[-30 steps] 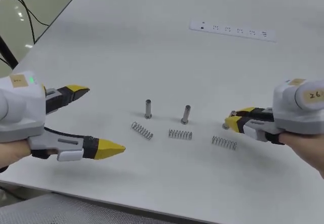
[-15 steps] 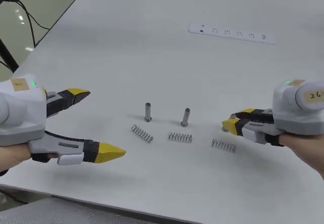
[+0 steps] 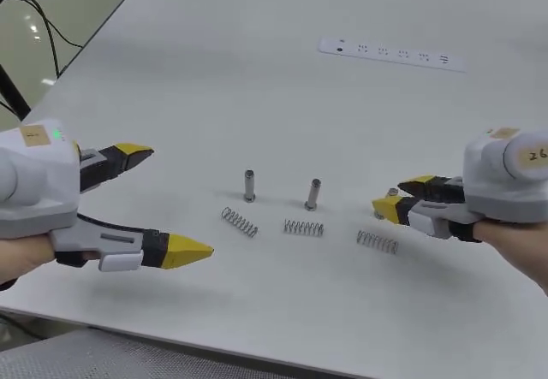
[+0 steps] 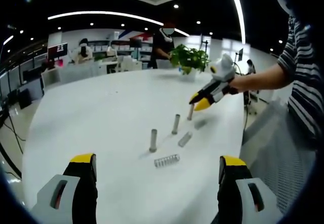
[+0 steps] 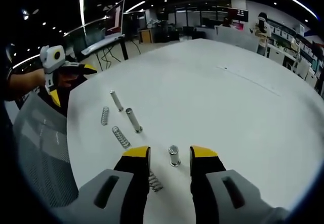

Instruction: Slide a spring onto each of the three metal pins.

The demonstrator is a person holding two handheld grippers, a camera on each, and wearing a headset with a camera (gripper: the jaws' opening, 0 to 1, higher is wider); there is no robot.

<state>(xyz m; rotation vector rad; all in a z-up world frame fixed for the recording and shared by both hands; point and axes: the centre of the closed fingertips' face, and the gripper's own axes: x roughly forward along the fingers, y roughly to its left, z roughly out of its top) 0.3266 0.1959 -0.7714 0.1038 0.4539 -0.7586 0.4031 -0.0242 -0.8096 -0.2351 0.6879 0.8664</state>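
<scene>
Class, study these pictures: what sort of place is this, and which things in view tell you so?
Probably an open-plan office or lab: a large white table carrying a power strip, a potted plant at its far end, a monitor beyond it, and strip lights in the ceiling.
</scene>
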